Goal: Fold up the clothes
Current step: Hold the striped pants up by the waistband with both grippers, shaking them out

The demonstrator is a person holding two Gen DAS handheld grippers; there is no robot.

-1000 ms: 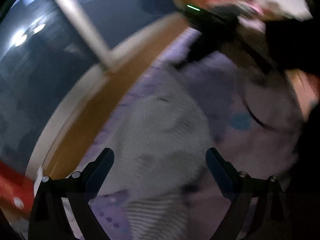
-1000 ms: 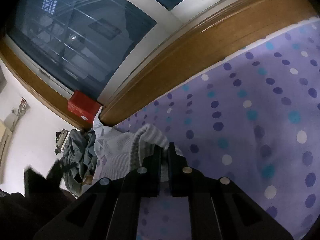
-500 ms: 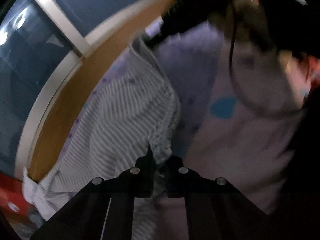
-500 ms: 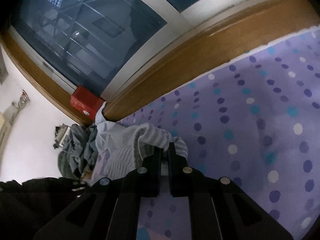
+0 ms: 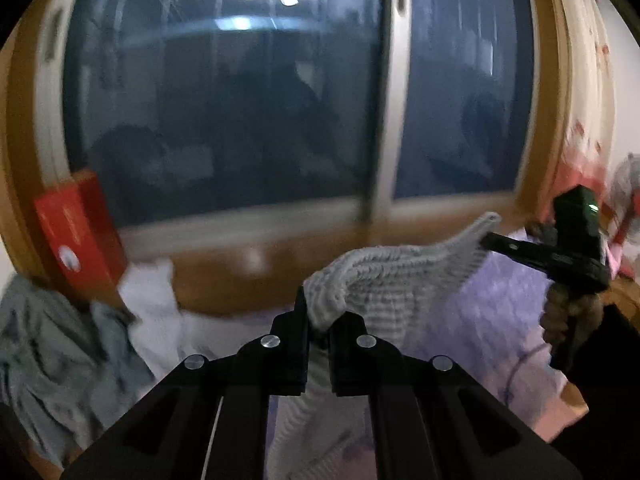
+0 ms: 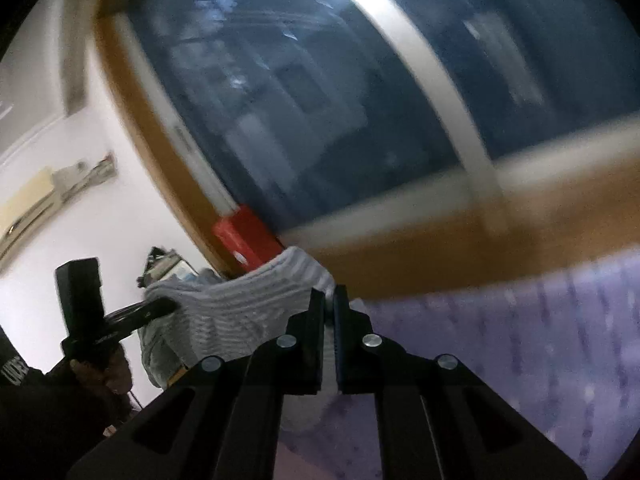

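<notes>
Your left gripper (image 5: 318, 330) is clamped on one edge of the striped grey knit garment (image 5: 384, 280), and your right gripper (image 6: 329, 312) is pinched tight on its other end, so the cloth hangs stretched between them above the purple dotted bedspread (image 6: 540, 320). In the left wrist view the right gripper sits at three o'clock, the red box (image 5: 76, 236) at nine, on the window ledge.

This is a home bedroom at night. A bed under a purple polka-dot sheet (image 6: 540, 344) lies against a wide, wood-framed window (image 5: 256, 120) with dark panes. Rumpled clothes (image 5: 52, 352) are heaped at the bed's left end below a red box (image 5: 76, 232), beside a white wall (image 6: 80, 200).
</notes>
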